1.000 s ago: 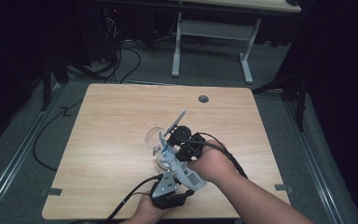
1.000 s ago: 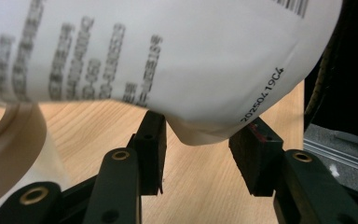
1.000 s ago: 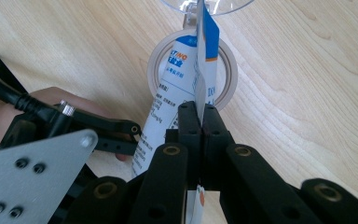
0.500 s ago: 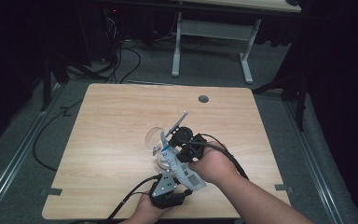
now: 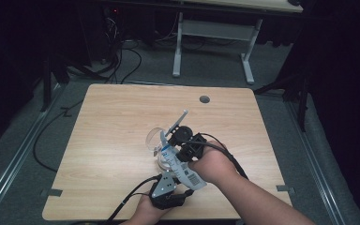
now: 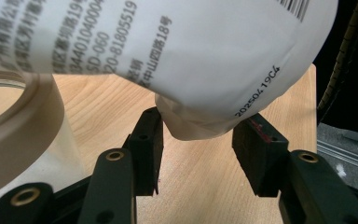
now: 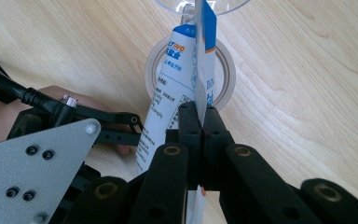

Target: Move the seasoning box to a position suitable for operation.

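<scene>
R claw point(image 7: 199, 122) clenched on sachet point(image 7: 170, 98) edge; L claw point(image 6: 198, 149) just widening, sachet end btwn, untouched.

White printed plastic pouch point(image 6: 177, 56) hanging down between the left gripper point(image 6: 200, 144)'s two black jaws, just opened wider. Beige tape roll point(image 6: 23, 126) at left, light wooden tabletop point(image 6: 205, 182) beneath.

Glossy plastic pouch point(image 7: 172, 88); matt wood table point(image 5: 117, 122); clear plastic cup point(image 5: 153, 139)
</scene>
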